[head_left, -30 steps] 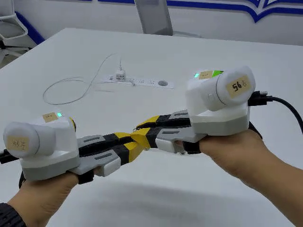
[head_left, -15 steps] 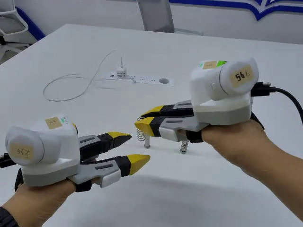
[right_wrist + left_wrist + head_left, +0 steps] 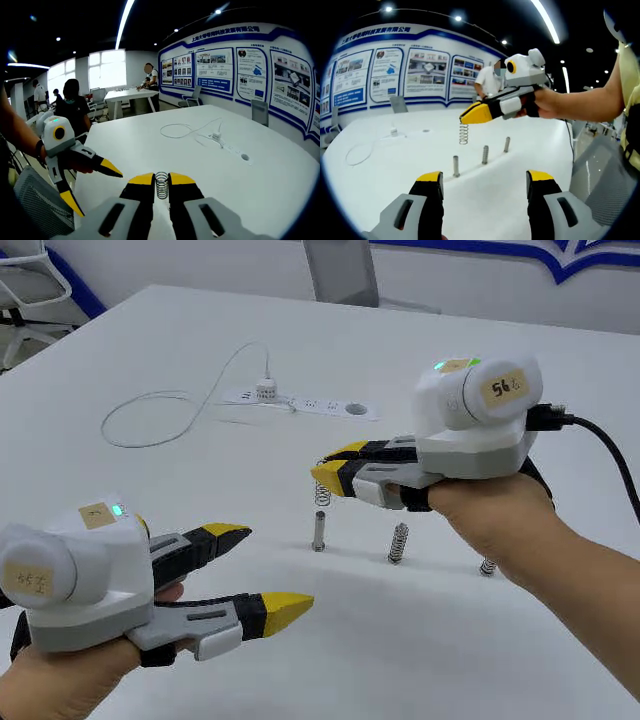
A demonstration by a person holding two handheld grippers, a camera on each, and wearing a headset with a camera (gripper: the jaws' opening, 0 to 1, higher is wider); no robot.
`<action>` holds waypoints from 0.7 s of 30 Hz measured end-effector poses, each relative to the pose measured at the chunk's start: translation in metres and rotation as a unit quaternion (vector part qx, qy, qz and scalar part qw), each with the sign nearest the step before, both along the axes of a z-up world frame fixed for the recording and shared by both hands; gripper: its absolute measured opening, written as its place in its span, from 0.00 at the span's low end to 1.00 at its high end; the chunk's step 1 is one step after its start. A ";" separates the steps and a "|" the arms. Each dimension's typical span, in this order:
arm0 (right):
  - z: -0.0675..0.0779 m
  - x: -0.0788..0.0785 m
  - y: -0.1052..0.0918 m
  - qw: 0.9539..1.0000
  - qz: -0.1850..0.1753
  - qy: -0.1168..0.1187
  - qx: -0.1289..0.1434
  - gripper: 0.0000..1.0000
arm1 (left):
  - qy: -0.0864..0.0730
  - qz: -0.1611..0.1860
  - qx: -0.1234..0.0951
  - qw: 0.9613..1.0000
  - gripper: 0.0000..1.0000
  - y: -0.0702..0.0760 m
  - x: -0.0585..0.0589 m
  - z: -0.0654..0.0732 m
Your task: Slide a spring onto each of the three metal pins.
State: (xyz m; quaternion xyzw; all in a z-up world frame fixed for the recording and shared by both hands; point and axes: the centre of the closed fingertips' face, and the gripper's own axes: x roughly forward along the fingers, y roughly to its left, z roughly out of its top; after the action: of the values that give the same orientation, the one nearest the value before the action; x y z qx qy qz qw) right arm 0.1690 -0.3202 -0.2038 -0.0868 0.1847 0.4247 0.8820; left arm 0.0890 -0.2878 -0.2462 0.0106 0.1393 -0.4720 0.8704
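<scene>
spring: thin wire coil, hangs upright under the right gripper's tip at the centre of the head view, just above the bare pin; centre left in the left gripper view; low centre in the right gripper view.
right gripper: jaws pressed almost together, pinching the spring by its upper coils.
left gripper: jaws spread wide, holds nothing, lower left of the head view, well apart from the pins.
bare pin: stands upright on the table, centre of the head view, nothing on it.
middle pin: wears a spring.
right pin: seems to wear a spring too, partly hidden by the hand.
progress: two of three look done; the last spring is not yet on.
handling: likely very light, soft along its length, springy. A hard squeeze would flatten it or shoot it out. Round wire probably slips on the pads.
grip: across the top few coils, light squeeze, bottom end left free to drop over the pin.
next: the coil's open end has to line up over the pin tip; a swinging coil could miss.
table: white, with power strip and cable in the upper left of the head view, away from the work.
</scene>
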 end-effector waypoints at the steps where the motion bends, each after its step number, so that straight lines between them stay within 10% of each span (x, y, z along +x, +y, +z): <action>1: -0.003 0.003 0.000 1.000 -0.002 0.002 0.001 0.12 | -0.001 0.000 -0.001 1.000 0.70 0.000 0.000 0.000; 21: -0.046 0.027 -0.001 0.999 -0.009 0.030 -0.015 0.12 | 0.002 -0.013 0.022 1.000 0.81 -0.002 -0.006 -0.011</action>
State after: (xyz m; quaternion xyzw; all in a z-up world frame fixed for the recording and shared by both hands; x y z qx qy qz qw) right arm 0.1957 -0.3213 -0.2498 -0.0858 0.2183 0.4164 0.8784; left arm 0.0834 -0.2897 -0.2568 0.0310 0.1513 -0.4802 0.8635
